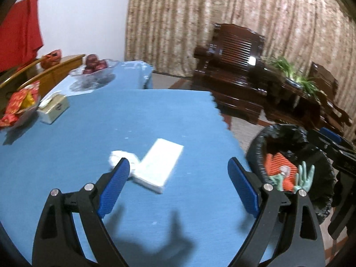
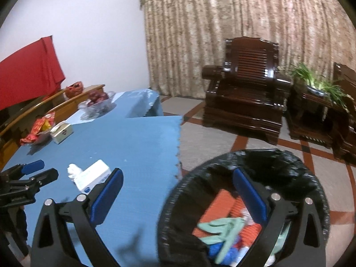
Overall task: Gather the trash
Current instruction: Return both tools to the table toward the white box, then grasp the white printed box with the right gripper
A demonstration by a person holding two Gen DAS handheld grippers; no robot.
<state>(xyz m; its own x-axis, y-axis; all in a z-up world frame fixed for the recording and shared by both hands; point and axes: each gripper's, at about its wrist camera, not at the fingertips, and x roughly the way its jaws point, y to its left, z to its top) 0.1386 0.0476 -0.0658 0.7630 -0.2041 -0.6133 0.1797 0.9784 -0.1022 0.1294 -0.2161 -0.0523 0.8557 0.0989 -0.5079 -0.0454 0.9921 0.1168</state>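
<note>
A flat white box (image 1: 159, 165) lies on the blue tablecloth (image 1: 111, 120), with a crumpled white tissue (image 1: 120, 158) touching its left end. My left gripper (image 1: 179, 163) is open and empty, hovering just above and in front of them. The box (image 2: 94, 175) and tissue (image 2: 74, 170) also show in the right wrist view. My right gripper (image 2: 178, 174) is open and empty over the near rim of a black-lined trash bin (image 2: 296, 173). The bin (image 1: 278, 133) holds an orange corrugated piece (image 1: 280, 169) and a green glove (image 2: 222, 229).
On the table's far left are a small tissue box (image 1: 52, 109), a dish of red wrappers (image 1: 19, 109) and a glass bowl of apples (image 1: 95, 69). Dark wooden armchairs (image 2: 244, 95) and a plant (image 2: 316, 80) stand behind the bin.
</note>
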